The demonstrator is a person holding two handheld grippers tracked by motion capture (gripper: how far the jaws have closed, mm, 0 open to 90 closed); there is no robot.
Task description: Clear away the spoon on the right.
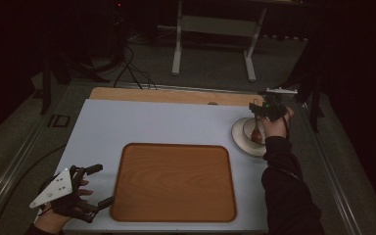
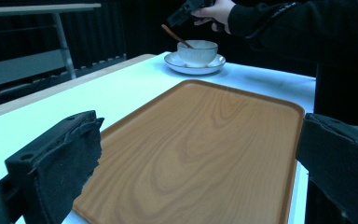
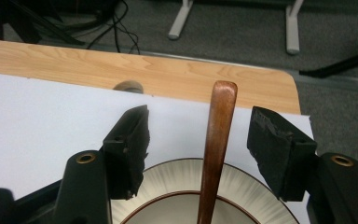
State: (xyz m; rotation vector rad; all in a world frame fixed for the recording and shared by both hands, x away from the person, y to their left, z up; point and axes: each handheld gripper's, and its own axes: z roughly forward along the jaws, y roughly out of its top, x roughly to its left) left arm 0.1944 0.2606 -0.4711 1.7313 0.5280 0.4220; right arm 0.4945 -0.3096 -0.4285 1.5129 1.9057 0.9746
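Observation:
A wooden tray (image 1: 174, 181) lies on the white table mat, near the front. At the right stands a white bowl (image 1: 250, 129) on a saucer (image 1: 238, 135), with a brown wooden spoon (image 1: 257, 132) resting in it. My right gripper (image 1: 264, 110) hovers over the bowl, open, its jaws either side of the spoon handle (image 3: 216, 140) without touching it. My left gripper (image 1: 98, 185) sits open at the tray's left edge with nothing between its jaws. In the left gripper view the tray (image 2: 200, 149) spreads ahead, with the bowl (image 2: 196, 52) and spoon (image 2: 176, 36) beyond it.
The mat (image 1: 142, 122) covers most of a wooden tabletop (image 1: 171, 95), whose far strip is bare. A small round fitting (image 3: 128, 86) sits at the mat's far edge. Beyond the table are a white metal frame (image 1: 215, 39) and floor cables (image 1: 127, 68).

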